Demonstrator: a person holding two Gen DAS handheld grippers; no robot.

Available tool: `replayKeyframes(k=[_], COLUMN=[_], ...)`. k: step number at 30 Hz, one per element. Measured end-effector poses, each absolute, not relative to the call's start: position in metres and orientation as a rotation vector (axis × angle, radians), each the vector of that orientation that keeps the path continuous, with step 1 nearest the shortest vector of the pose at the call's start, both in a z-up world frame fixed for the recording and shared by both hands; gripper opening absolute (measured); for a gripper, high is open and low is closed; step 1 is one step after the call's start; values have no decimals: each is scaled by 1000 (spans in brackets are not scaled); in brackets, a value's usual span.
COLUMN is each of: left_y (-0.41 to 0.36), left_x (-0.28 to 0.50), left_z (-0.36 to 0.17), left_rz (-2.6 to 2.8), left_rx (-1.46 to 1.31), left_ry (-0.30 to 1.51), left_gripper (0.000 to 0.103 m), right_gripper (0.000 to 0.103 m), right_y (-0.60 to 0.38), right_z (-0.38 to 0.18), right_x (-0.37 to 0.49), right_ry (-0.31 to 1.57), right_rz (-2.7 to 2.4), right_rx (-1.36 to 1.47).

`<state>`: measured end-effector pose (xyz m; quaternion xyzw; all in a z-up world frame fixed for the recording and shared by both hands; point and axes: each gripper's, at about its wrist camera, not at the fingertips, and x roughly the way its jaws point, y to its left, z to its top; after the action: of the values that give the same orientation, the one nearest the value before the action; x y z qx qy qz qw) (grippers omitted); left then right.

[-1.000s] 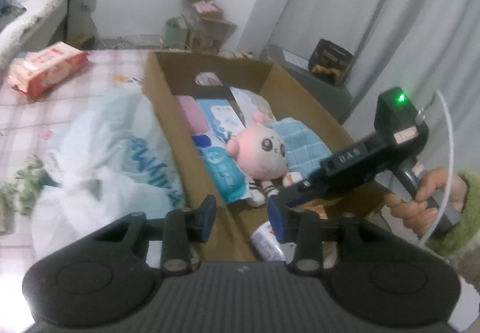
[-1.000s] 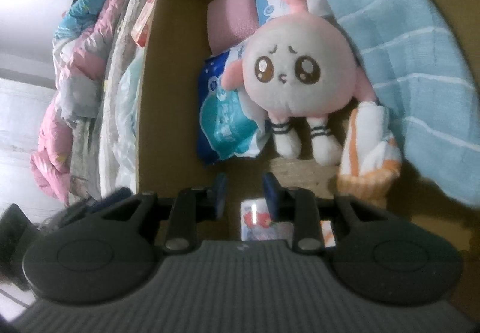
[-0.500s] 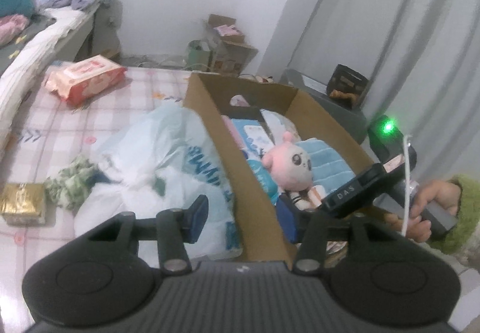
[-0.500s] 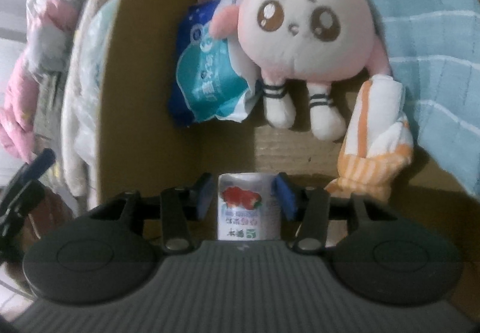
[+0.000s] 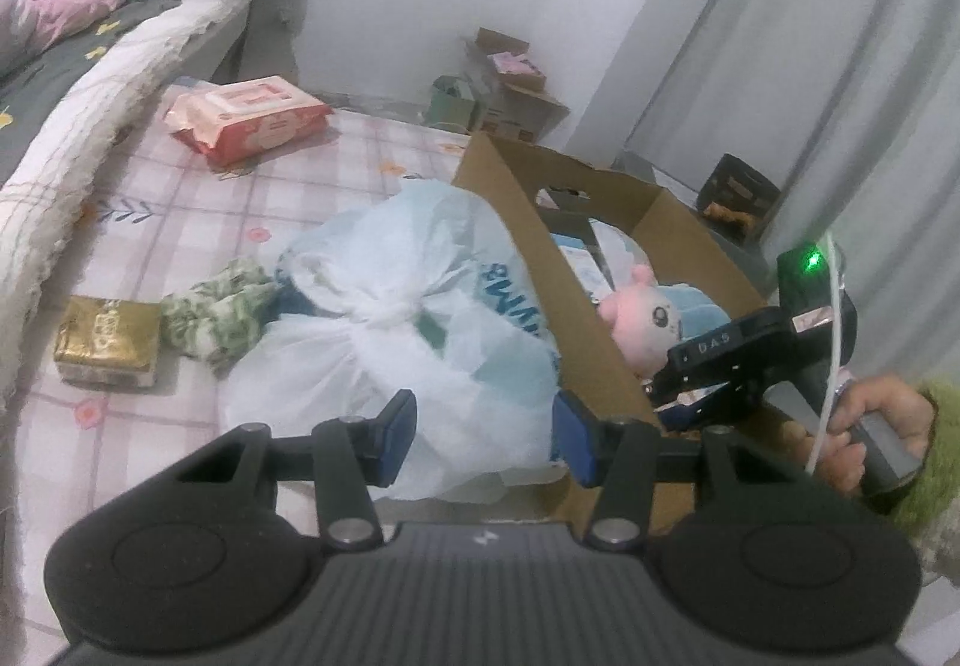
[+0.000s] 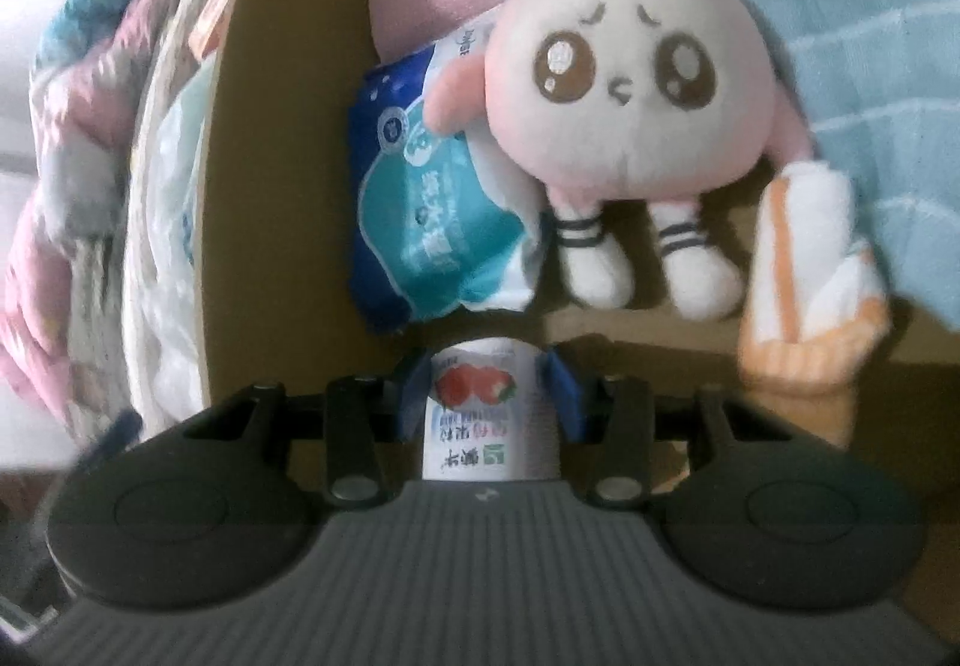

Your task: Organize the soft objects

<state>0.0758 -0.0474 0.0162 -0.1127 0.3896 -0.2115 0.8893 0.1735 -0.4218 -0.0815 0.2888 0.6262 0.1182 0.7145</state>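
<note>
Your right gripper (image 6: pixel 487 389) has just been closing its jaws, and now a small white pack with a red strawberry picture (image 6: pixel 480 408) sits between them. The blue pads look like they press on both sides of it, so you seem to be holding it. A moment ago the gripper was nearly shut with that pack lying just ahead of it. It went wider, slid around the pack, then squeezed in. The pack is low at the near end of the cardboard box (image 6: pixel 234 144), so I think you are either picking it up or setting it down there.

Your left gripper (image 5: pixel 483 429) has been opening and is now about half wide, with nothing held. It has slid away from the box to the side. Now it hangs over the tied white plastic bag (image 5: pixel 408 318), which leans on the outside of the box wall. That bag looks like the next soft thing to pack.

Inside the box you already have a pink plush doll (image 6: pixel 624 90), a blue wet-wipe pack (image 6: pixel 426 222), a light blue towel (image 6: pixel 852 6), an orange striped cloth (image 6: pixel 804 294) and a pink block (image 6: pixel 432 0).

The box sits on a low surface covered with a pink checked cloth (image 5: pixel 198 204). On it lie a red tissue pack (image 5: pixel 252 117), a gold packet (image 5: pixel 108 339) and a green cloth (image 5: pixel 216 312). A bed (image 5: pixel 90 48) with blankets stands to one side. Grey curtains (image 5: pixel 810 54) hang on the other side, and more boxes wait by the white wall.
</note>
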Motion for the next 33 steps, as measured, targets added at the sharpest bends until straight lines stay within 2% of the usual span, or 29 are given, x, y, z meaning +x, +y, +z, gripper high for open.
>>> replayKeyframes(k=[9,13,17,26,33], left_y=[-32,-28,-25,-28,-34], left_x=[72,72,72,74,78], left_z=[10,8,6,5,4], left_rz=[-434,-433,-432,-412,-403], left_rx=[-250,-247,-246,-242,-227], left_ry=[811,801,801,800,813], left_gripper=[53,55,55,56,56], right_gripper=[45,55,70,70,68], right_y=[-408,-406,-400,-398,-375], right_z=[-71,-50,-27,-36,-55], right_x=[172,170,163,152,157], right_ry=[1339,1307,1306,1426,1435], right_rz=[287,311,364,532,624], right_rx=[680,643,429,71,-58])
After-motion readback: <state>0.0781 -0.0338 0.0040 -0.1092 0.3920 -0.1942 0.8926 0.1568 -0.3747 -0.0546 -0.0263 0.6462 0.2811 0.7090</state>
